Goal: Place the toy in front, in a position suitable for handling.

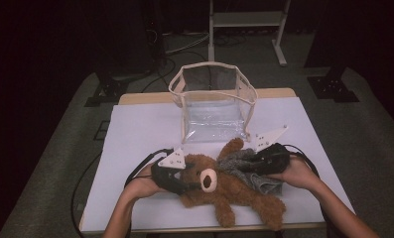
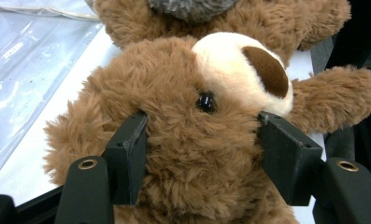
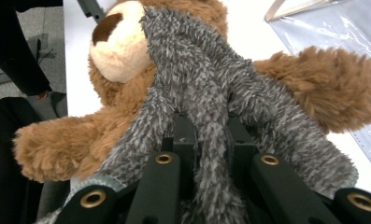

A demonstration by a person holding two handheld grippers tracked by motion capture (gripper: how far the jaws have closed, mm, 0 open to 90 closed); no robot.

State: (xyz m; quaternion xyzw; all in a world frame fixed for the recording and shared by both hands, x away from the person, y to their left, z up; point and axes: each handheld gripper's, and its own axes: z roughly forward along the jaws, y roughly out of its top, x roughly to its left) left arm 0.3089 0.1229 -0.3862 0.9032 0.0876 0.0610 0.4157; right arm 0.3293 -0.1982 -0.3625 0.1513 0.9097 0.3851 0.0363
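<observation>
A clear plastic bag [image 1: 214,106] with cream trim stands upright at the far middle of the white table [image 1: 135,134], its mouth open to the top. Through its see-through walls nothing can be made out inside it. In the left gripper view a corner of its clear plastic [image 2: 29,60] lies just beside the bear.

The brown teddy bear [image 1: 229,191] lies on its back on the table in front of the bag, near the front edge, outside the bag, head toward the left and legs toward the right. 1 paw reaches up close to the bag's base. A grey fuzzy cloth [image 1: 244,163] is draped over the bear's chest and trails off toward the right.

The left gripper [image 1: 177,181] is at the bear's head; in its own view the 2 fingers [image 2: 127,154] are spread partway and press into the fur on either side of the head [image 2: 192,130], just below the cream muzzle, pinching it.

The right gripper [image 1: 264,161] sits at the bear's right flank. In its own view its fingers [image 3: 185,135] are drawn close together, pinching a fold of the grey cloth [image 3: 206,93] between them.
</observation>
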